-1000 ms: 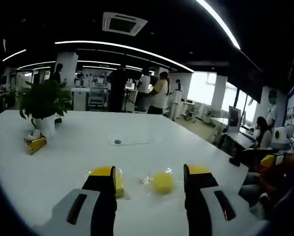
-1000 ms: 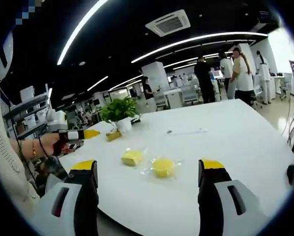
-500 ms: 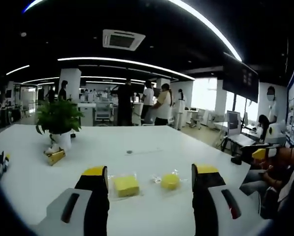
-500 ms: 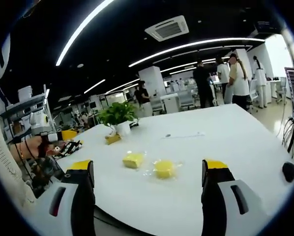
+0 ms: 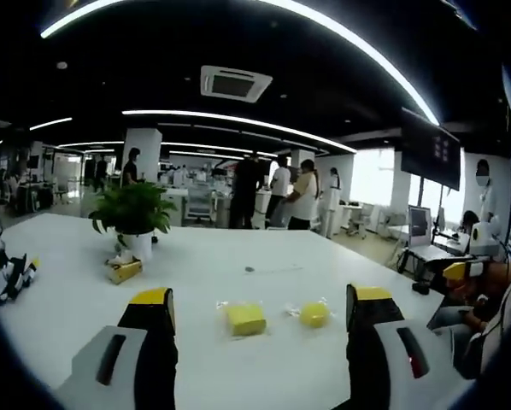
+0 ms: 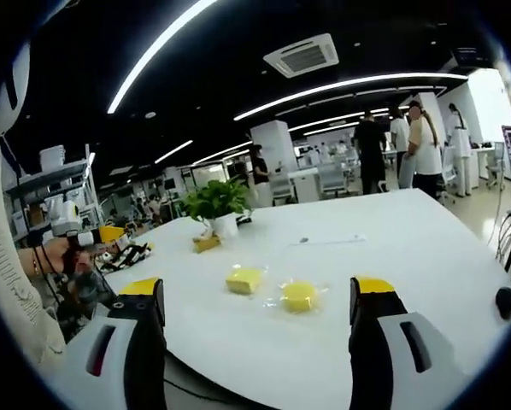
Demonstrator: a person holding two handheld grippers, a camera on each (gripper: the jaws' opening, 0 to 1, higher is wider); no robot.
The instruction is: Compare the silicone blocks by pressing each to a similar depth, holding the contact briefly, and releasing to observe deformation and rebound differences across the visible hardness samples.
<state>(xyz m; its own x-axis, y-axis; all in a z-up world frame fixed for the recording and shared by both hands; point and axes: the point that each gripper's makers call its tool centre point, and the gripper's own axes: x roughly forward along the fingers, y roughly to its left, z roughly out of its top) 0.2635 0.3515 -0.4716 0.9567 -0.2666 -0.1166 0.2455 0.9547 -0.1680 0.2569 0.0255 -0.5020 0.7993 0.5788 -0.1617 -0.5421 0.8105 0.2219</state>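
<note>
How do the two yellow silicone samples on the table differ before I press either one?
The square block is flat-topped with straight edges; the round block is a rounded puck or dome. In the right gripper view the square block lies farther away and to the left, nearer the potted plant; the round block lies closer and to the right. Both are yellow, rest on the white table on clear wrapping, apart from each other and untouched by either gripper.
</note>
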